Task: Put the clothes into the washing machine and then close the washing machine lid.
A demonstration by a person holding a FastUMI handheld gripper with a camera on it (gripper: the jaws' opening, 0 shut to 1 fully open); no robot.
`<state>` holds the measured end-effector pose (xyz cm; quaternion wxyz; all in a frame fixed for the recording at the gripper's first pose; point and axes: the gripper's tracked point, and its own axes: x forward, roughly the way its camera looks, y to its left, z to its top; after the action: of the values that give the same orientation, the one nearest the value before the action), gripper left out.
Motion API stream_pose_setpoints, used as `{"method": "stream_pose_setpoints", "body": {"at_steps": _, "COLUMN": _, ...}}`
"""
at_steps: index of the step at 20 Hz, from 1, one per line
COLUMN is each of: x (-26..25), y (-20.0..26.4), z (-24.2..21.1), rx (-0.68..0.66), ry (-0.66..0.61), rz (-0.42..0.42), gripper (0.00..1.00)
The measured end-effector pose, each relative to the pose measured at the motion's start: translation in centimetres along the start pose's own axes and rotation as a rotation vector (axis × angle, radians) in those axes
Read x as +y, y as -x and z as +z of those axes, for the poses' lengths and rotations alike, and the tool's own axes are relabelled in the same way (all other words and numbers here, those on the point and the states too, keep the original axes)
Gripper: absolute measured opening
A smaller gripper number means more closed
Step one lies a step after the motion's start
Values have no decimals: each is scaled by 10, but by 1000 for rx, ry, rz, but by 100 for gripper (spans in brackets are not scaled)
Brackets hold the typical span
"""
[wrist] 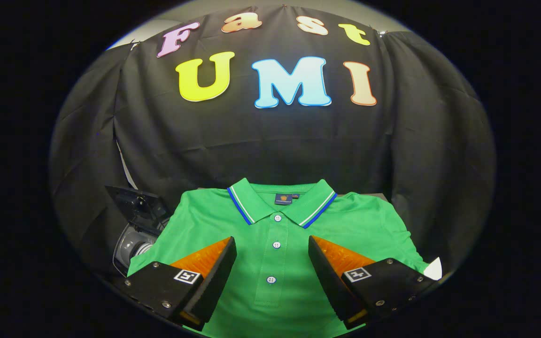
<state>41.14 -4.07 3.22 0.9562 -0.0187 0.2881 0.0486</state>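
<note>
A green polo shirt (275, 234) lies flat and face up, its collar trimmed in blue and white and pointing away from me. Three white buttons run down its placket between my fingers. My gripper (273, 246) hovers over the shirt's chest, open wide, with nothing between the fingers. To the left of the shirt stands a small grey washing machine (132, 244) with its dark lid (134, 204) raised and the drum opening partly visible; the shirt's left sleeve hides part of it.
A small white tag or paper corner (434, 268) shows beside the shirt's right sleeve. Black cloth walls close in behind and on both sides of the shirt.
</note>
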Motion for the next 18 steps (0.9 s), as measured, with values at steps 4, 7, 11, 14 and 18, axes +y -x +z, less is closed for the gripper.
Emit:
{"method": "stream_pose_setpoints", "body": {"at_steps": 4, "x": 0, "y": -11, "z": -13, "rx": 79, "ry": 24, "rz": 7, "gripper": 95}}
{"method": "stream_pose_setpoints", "body": {"at_steps": 7, "x": 0, "y": -11, "z": -14, "rx": 107, "ry": 44, "rz": 11, "gripper": 95}}
{"method": "stream_pose_setpoints", "body": {"at_steps": 11, "x": 0, "y": -8, "z": -14, "rx": 118, "ry": 37, "rz": 15, "gripper": 95}}
{"method": "stream_pose_setpoints", "body": {"at_steps": 14, "x": 1, "y": -7, "z": -13, "rx": 119, "ry": 28, "rz": 5, "gripper": 93}}
{"method": "stream_pose_setpoints", "body": {"at_steps": 18, "x": 7, "y": -8, "z": -13, "rx": 149, "ry": 41, "rz": 31, "gripper": 69}}
